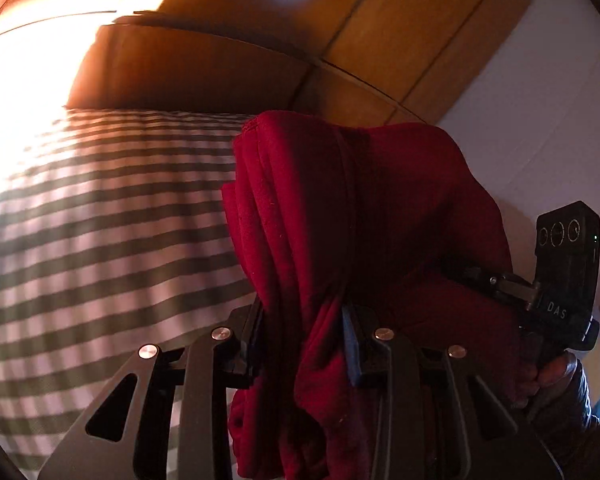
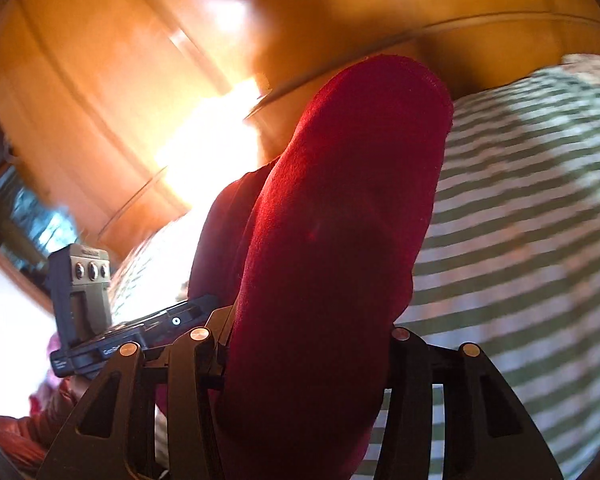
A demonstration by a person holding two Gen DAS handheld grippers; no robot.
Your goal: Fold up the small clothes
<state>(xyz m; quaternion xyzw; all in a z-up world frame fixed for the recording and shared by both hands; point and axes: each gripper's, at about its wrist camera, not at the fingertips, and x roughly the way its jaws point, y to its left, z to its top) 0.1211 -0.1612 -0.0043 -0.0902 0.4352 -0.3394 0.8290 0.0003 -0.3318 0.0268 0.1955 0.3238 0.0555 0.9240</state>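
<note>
Fabric fills the middle of both wrist views: a red garment [image 1: 340, 240], thick and fleecy, is lifted clear of the striped bed [image 1: 100, 240] and bunched between the two tools. The left tongs [image 1: 304, 344] are clamped on a gathered, several-layer bundle of it, the cloth squeezed between the pads and spilling down toward 6 o'clock below them. The right tongs [image 2: 308, 344] are likewise closed on the same red garment [image 2: 340, 200], which here rises from the pads as a smooth, rounded fold. Each tool shows in the other's view: the right one at 3 o'clock in the left view, held by a hand [image 1: 556, 376], and the left one at 9 o'clock in the right view. The two grips sit close together, so the piece is probably being carried in a doubled state, a fold already made and kept pinched so the layers do not slide apart before it goes back on the bed. In the right view the long axis of the fold runs from 6 o'clock up to about 1 o'clock, its rounded hemmed end pointing away toward the wooden headboard [image 2: 500, 40]. In the left view the bundle stands nearly upright, leaning slightly toward 11 o'clock. Both backgrounds are smeared, so finer detail of the bed cannot be told
</note>
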